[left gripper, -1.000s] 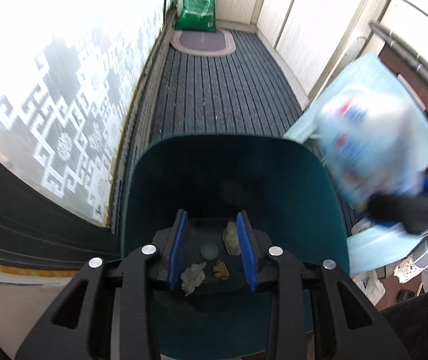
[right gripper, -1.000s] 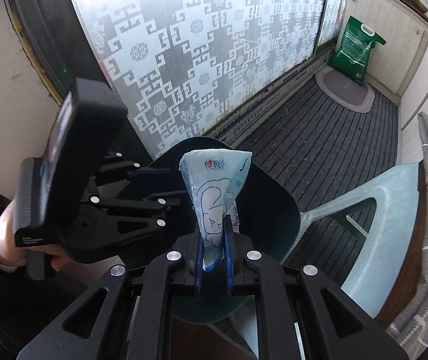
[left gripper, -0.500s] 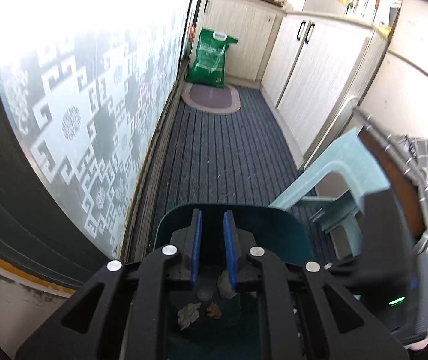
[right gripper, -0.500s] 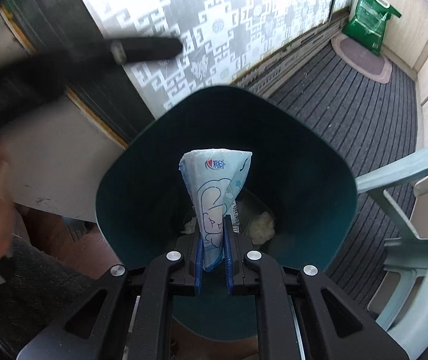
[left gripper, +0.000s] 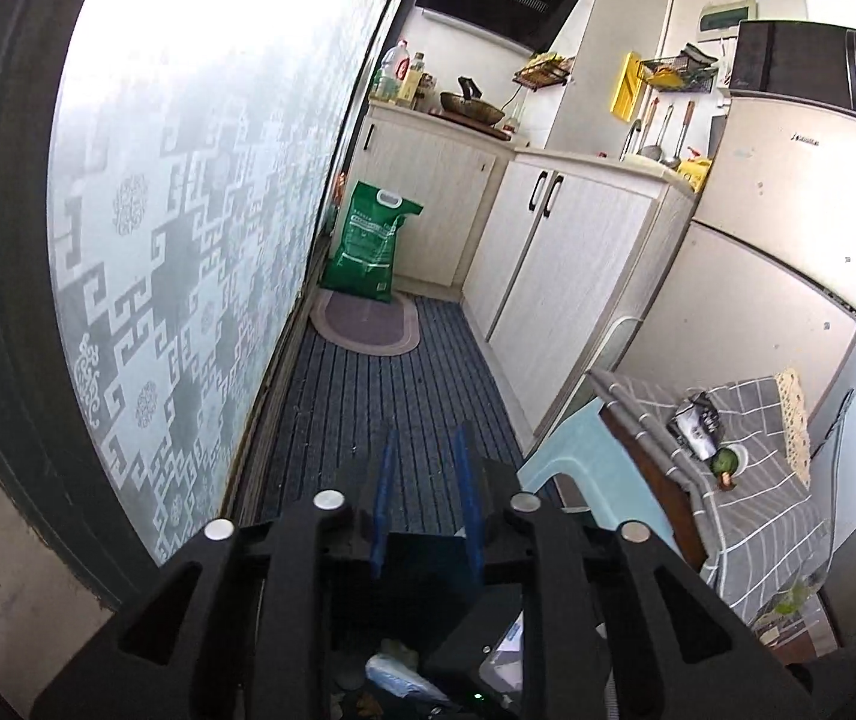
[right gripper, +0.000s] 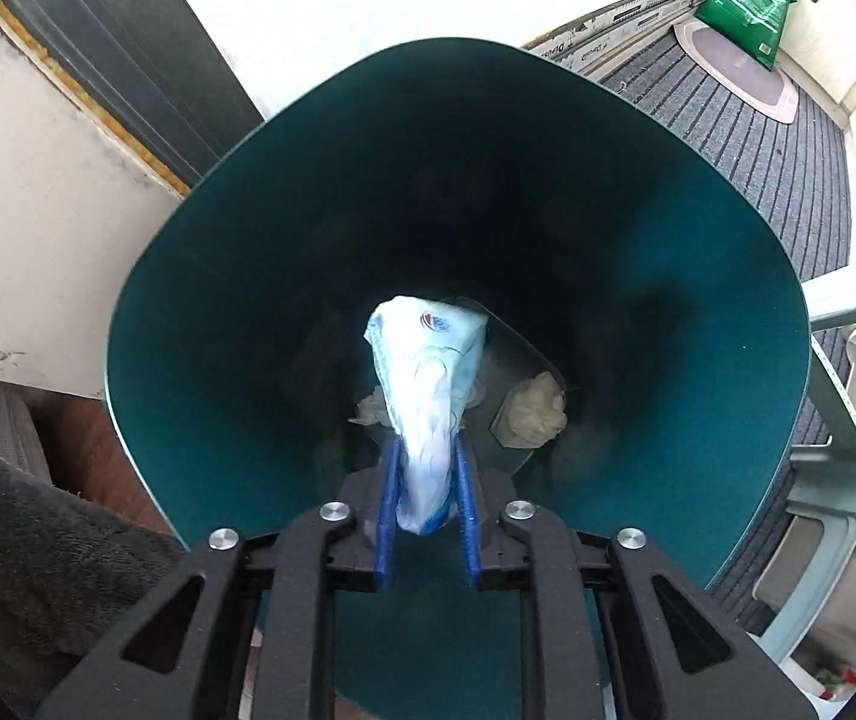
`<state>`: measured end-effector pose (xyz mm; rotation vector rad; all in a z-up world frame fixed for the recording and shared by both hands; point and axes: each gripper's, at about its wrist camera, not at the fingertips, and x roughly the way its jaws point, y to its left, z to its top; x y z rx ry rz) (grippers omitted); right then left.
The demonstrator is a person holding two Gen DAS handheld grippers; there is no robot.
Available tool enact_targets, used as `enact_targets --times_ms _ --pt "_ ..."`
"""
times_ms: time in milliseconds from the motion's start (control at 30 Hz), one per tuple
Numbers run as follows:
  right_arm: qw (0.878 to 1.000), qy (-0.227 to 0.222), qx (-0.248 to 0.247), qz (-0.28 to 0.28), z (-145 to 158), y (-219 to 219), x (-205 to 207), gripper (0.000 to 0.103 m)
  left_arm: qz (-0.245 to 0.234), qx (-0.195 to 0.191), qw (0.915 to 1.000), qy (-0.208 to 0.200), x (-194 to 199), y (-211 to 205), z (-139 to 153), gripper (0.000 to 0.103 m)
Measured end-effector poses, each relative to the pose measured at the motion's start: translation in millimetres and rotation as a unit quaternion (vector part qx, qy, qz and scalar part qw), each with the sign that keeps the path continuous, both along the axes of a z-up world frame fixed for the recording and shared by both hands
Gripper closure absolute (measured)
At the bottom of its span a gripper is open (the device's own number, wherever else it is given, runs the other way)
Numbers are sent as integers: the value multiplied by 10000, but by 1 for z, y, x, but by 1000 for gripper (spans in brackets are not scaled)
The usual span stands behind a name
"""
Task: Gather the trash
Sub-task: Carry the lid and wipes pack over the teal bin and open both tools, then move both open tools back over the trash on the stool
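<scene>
Right gripper [right gripper: 426, 501] is pointed almost straight down into the teal bin [right gripper: 200, 324], the landmark for everything here. The blue-and-white wrapper [right gripper: 428, 396] sits between its jaws, which are opening. There's a gap on the right-hand side and the packet leans on the left pad, so I'd call that released, not clamped. The packet's top end hangs well inside the rim, above the bin floor. Going that deep before letting go makes sense: light plastic film drifts, and dropped from inside the walls it can't miss.

Already on the bin floor: a crumpled tissue wad [right gripper: 532, 414] to the right of the wrapper and a smaller scrap [right gripper: 371, 411] just left of it (so this isn't the first drop).

Left gripper [left gripper: 426, 495] is above the bin and aimed away from it, down the kitchen strip toward the green sack [left gripper: 368, 240] and the oval mat [left gripper: 365, 324]. Its jaws are opening too, and there's nothing between them. Looks like it's held clear so the right hand gets the bin mouth to itself.

More candidates sit on the checked cloth [left gripper: 745, 480], beside the bin: a dark crumpled packet [left gripper: 694, 423] and a small green thing [left gripper: 724, 465] I can't identify. My guess is the left hand goes there next.

Risk: the wrapper could cling to the left pad rather than fall.
</scene>
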<state>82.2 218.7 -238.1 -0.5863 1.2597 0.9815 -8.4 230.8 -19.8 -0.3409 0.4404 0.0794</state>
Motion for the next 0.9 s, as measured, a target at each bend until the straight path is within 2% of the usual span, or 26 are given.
enact_targets --times_ms 67,167,333,567,667,767,833,900 --pt "10000 -18 16 -6 -2 0 0 62 -20 -17 9998 -181 -3 -2 7 67" --pt "9997 -122 201 96 7 1 -3 62 -17 -55 9994 -356 -8 -3 13 67" --pt "9963 -397 727 206 41 -2 -8 62 62 -135 9990 -422 -11 2 20 57" --pt "9839 -867 1544 252 105 -16 -14 80 148 -159 9965 -806 -18 -1 33 57" --pt "9739 -1252 1882 197 140 -29 -16 81 226 -126 9939 -1073 -24 -5 42 57" --pt "9644 -1731 2000 49 170 -47 -13 81 253 -203 9895 -1406 -30 -10 51 57" --pt "9607 -1891 2032 -101 182 -60 -7 80 247 -292 9873 -1544 -30 -14 56 57" --pt "9584 -1819 2174 -331 193 -79 4 80 164 -353 9867 -1576 -26 -20 61 57"
